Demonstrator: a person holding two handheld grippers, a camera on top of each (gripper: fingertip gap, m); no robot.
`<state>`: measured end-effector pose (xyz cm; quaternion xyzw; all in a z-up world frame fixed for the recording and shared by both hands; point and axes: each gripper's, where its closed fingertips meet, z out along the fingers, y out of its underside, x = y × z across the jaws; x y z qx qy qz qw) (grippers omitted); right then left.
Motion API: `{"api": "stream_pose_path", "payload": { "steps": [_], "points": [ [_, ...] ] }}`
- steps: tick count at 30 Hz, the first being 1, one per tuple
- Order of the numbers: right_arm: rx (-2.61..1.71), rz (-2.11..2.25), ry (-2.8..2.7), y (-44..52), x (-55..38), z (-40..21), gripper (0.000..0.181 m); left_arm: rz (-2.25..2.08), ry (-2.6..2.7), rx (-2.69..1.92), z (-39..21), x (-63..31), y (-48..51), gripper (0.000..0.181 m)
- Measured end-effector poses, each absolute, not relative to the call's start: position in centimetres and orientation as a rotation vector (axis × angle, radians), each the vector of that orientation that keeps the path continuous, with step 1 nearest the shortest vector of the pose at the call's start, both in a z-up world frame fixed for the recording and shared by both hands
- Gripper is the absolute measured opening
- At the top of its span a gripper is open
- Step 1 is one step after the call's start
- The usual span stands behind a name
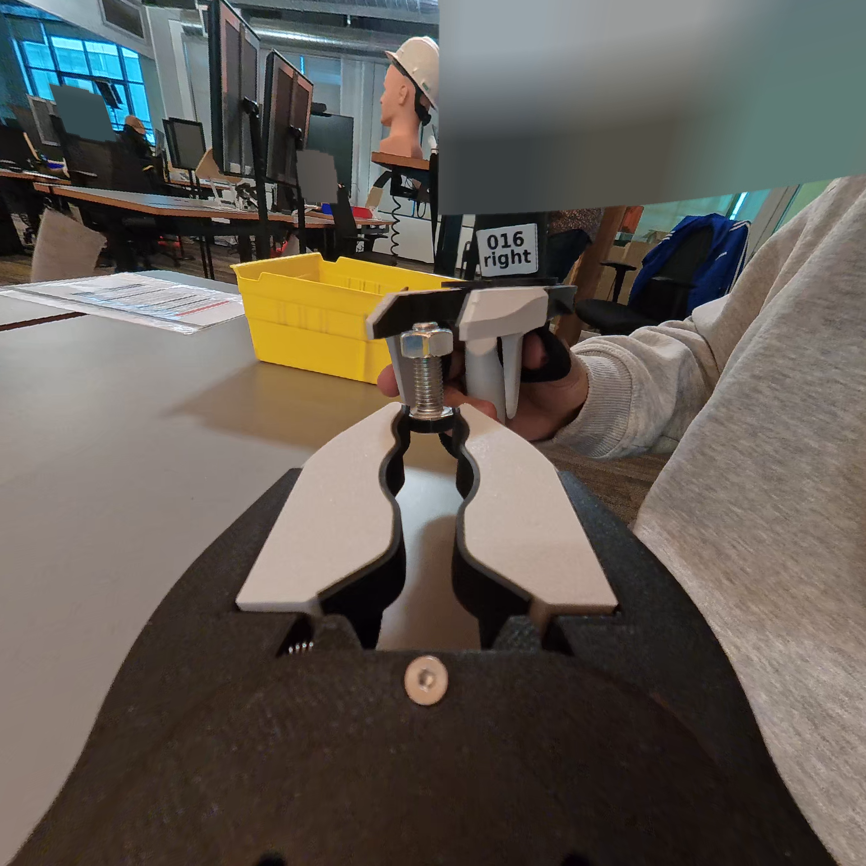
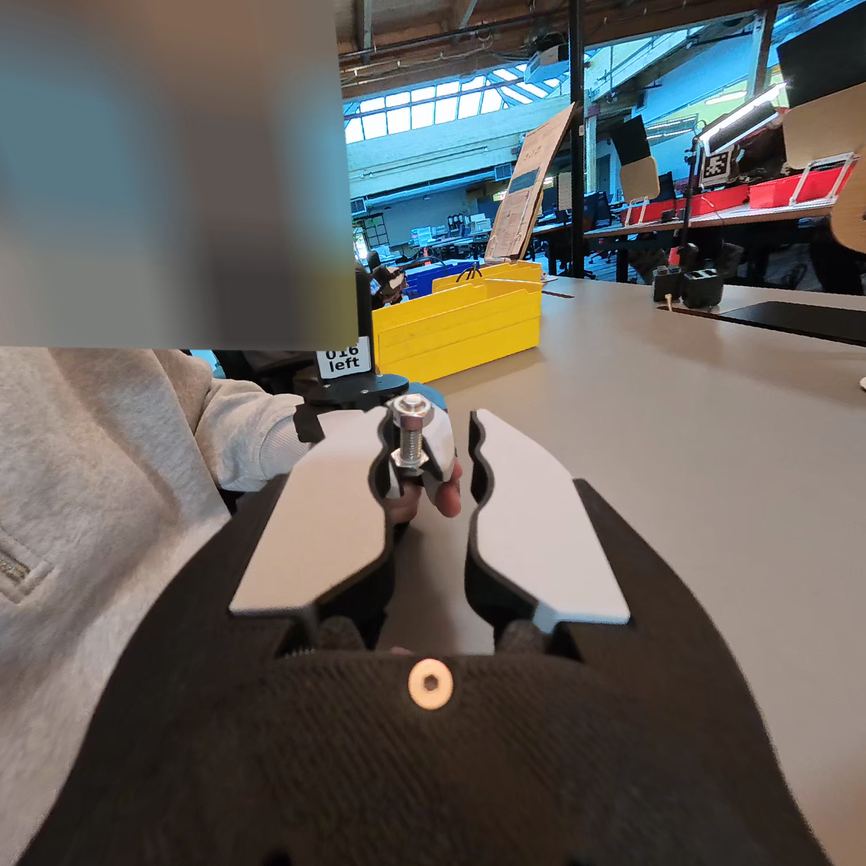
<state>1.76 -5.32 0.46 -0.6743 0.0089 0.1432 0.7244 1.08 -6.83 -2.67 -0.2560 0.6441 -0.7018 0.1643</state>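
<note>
A: Biggest thing first?

B: The flat grey-beige table top (image 1: 117, 445). On it, well behind both tools, stands a long yellow plastic bin (image 1: 304, 328) with open compartments.

A: And the tools?

B: The left gripper (image 1: 429, 421), black body with white fingers, is clenched on the hexagonal head of a silver steel bolt (image 1: 425, 379). It pinches the head right at its fingertips. The right gripper (image 2: 427, 419) is released, with its fingers spread. A hand (image 1: 548, 398) in a grey knit sleeve grips its handle.

A: Where is the bolt, and which way does it point?

B: It is up in the air above the table, between the two tools. Its long axis stands upright, with the head down in the left jaws and the threaded end pointing up. A silver hexagonal nut (image 1: 426, 343) sits high on the thread, near its tip, level with the right gripper's fingers. In the right wrist view the bolt stands in the gap, just beside one finger and apart from the other. I cannot tell whether it touches.

A: Any writing?

B: Each tool's post carries a small white label with black print, one on the right (image 1: 507, 249) and one on the left (image 2: 343, 360). A laminated printed sheet (image 1: 140, 297) lies on the far table edge, too small to read.
</note>
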Motion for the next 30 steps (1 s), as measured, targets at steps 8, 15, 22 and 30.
{"api": "stream_pose_path", "payload": {
  "steps": [8, 15, 22, 30],
  "points": [
    [-1.498, 0.296, 0.061, -5.4, 2.7, 0.1, 0.026, -2.009, 1.828, -0.74, -2.6, 1.1, -6.7, 0.017],
    [-1.471, 0.335, 0.027, -5.3, 1.8, 0.6, 0.033, -2.003, 1.837, -0.733, -2.7, 1.1, -6.9, 0.017],
    [-1.495, 0.315, 0.067, -5.3, 2.5, 0.1, 0.029, -2.013, 1.827, -0.744, -2.6, 1.1, -6.7, 0.017],
    [-1.51, 0.277, 0.005, -4.9, 1.4, 0.2, 0.032, -2.005, 1.837, -0.733, -2.7, 1.0, -6.9, 0.017]
  ]
}}
